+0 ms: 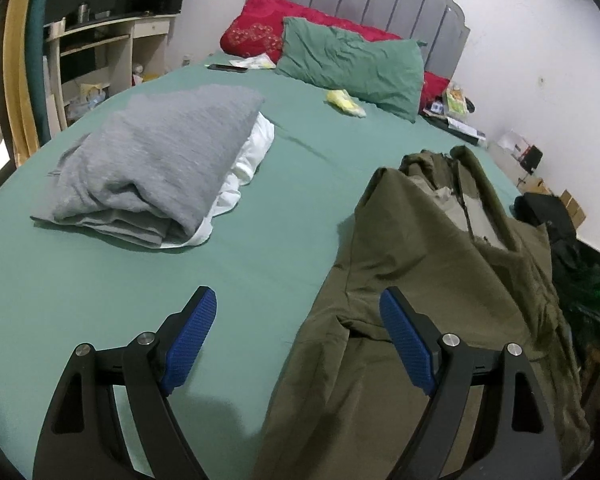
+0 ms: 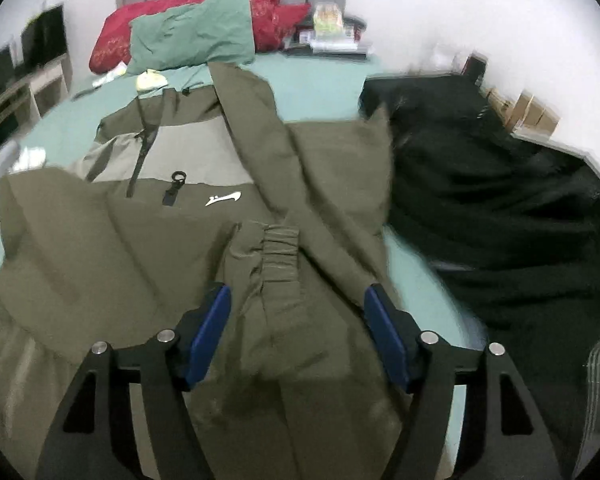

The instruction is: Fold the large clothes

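An olive green jacket lies spread on the green bed sheet, zipper front up, with a white logo and a paler chest panel. One sleeve is folded across its body, its elastic cuff just ahead of my right gripper, which is open and empty above the jacket. In the left wrist view the jacket lies at the right. My left gripper is open and empty, over the jacket's left edge and the bare sheet.
A folded grey garment on a white one lies left on the bed. A dark black garment pile lies right of the jacket. Green and red pillows sit by the headboard. A desk stands far left.
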The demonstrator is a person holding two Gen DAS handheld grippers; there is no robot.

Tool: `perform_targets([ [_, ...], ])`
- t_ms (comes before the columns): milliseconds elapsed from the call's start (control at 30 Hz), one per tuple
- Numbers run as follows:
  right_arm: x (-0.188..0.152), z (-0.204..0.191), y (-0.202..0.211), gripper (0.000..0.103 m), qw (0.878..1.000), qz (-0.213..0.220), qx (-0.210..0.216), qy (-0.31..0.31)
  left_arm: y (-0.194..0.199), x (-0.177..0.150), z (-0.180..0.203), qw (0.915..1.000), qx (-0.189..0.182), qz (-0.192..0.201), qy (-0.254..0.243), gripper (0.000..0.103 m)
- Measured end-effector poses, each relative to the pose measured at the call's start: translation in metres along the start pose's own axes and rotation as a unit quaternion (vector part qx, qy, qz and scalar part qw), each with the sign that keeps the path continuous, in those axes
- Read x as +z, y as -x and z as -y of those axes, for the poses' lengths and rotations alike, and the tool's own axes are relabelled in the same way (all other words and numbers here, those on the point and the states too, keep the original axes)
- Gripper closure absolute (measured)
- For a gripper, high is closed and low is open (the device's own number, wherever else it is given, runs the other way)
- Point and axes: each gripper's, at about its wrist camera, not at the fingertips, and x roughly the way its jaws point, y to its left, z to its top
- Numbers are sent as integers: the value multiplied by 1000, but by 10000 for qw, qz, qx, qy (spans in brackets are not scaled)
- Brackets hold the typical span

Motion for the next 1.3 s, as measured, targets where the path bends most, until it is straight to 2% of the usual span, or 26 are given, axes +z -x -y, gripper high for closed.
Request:
perform_targets([
  [33,-3,8,-18,39,9991,-188,319,-213,-2,-1,1,10000,11,-31,-28,16],
  [67,-3,2,-33,69,9983,-294,421,-263,-3,-3,3,10000,6,-55,-55,16],
  [100,-8,-2,-43,69,9988,-448,142,-123,-4,-5,5,10000,4,-64,-77,16],
  [167,-16,-13,-45,70,9963,-334,-776,138,-4,-6,7,9999,35,-45,-115,16],
  [233,-13,-15,-42,69,9916,-291,-1258,74,-2,-5,6,9999,88,14,-105,16],
  [300,-8,-22,-29,62,9870,-159,-1582,252,0,-2,2,9998,135,99,-82,16],
  [333,-4,-27,-19,61,9840,5,-1745,363,0,0,0,9997,188,129,-76,16],
  [367,1,-31,4,55,9798,405,-1894,490,1,2,-3,9994,277,175,-73,16],
  [400,10,-39,18,39,9752,753,-1973,660,2,3,-6,9991,361,215,-78,16],
  [433,16,-45,26,29,9722,971,-1973,801,2,5,-10,9986,454,253,-80,16],
  [467,30,-56,32,15,9677,1266,-1923,1028,0,7,-15,9981,556,264,-55,16],
  [500,44,-68,34,12,9635,1550,-1769,1279,-1,8,-20,9978,615,248,-12,16],
  [533,58,-78,27,12,9638,1615,-1518,1483,-4,10,-25,9976,656,219,62,16],
  [633,98,-109,-23,12,9726,1232,-944,1732,-14,11,-35,9973,705,88,206,16],
  [667,111,-118,-48,12,9763,978,-859,1730,-18,10,-36,9972,726,43,182,16],
  [733,126,-125,-82,13,9805,654,-944,1595,-26,8,-35,9968,795,-43,76,16],
  [767,133,-126,-101,18,9824,550,-985,1489,-29,7,-34,9966,813,-90,31,16],
  [833,140,-120,-121,56,9832,342,-1151,1378,-35,5,-31,9970,759,-175,-40,16],
  [867,147,-111,-132,103,9859,88,-1153,1211,-36,5,-29,9971,729,-206,-65,16],
  [933,151,-90,-119,102,9918,105,-990,801,-36,4,-26,9975,644,-246,-127,16],
  [967,155,-81,-105,102,9944,233,-826,610,-34,4,-23,9978,591,-249,-157,16],
  [1033,159,-62,-67,102,9952,482,-766,374,-28,4,-20,9984,489,-209,-188,16],
  [1133,163,-48,-18,102,9928,844,-754,387,-15,6,-17,9992,351,-87,-151,16],
  [1200,159,-38,34,102,9913,1144,-558,332,-6,8,-16,9996,262,-1,-96,16],
  [1300,152,-46,92,101,9885,1408,-243,491,6,8,-17,9998,163,100,-35,16],
])
